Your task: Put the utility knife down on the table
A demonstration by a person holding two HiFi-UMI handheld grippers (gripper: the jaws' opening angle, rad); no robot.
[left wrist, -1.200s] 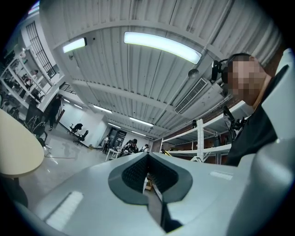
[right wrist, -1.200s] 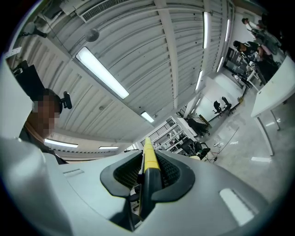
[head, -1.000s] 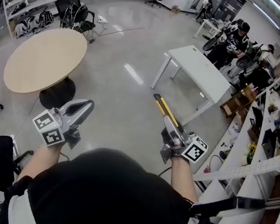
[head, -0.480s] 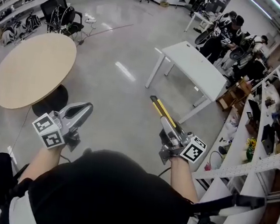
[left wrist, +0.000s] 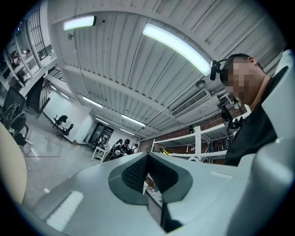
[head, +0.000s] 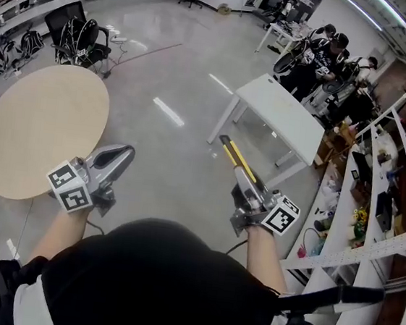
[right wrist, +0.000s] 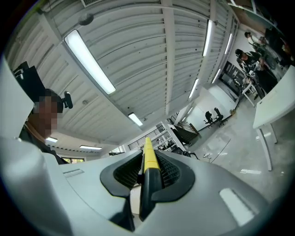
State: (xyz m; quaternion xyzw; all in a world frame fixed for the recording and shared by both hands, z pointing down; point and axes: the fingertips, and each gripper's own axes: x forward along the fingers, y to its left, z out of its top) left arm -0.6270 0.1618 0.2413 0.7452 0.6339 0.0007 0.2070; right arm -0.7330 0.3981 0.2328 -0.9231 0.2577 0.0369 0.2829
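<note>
The utility knife (head: 234, 159) is held clamped between the jaws of the right gripper (head: 245, 179), gripped near one end so that most of its yellow-and-black body projects forward beyond the fingertips. It is not yet set on any surface. It is judged to be light, stiff and slender, with a hard, smooth casing that could pivot or slide between the pads if the grip were eased unevenly. A hold across the flat sides of the body, well clear of the blade end, is judged safest. Whether a blade is run out cannot be told. The jaws of the left gripper (head: 119, 159) are closed together with nothing between them. This is settled only in the left gripper view, where the pads meet at their tips around no object. In the right gripper view the ribbed pads are seen pressed against both sides of the knife, its yellow strip uppermost, but the length ahead of the jaws is foreshortened. Only the head view shows that overhang, with a white table (head: 285, 115) ahead of the right jaws and a round table (head: 39, 132) ahead of the left jaws.
</note>
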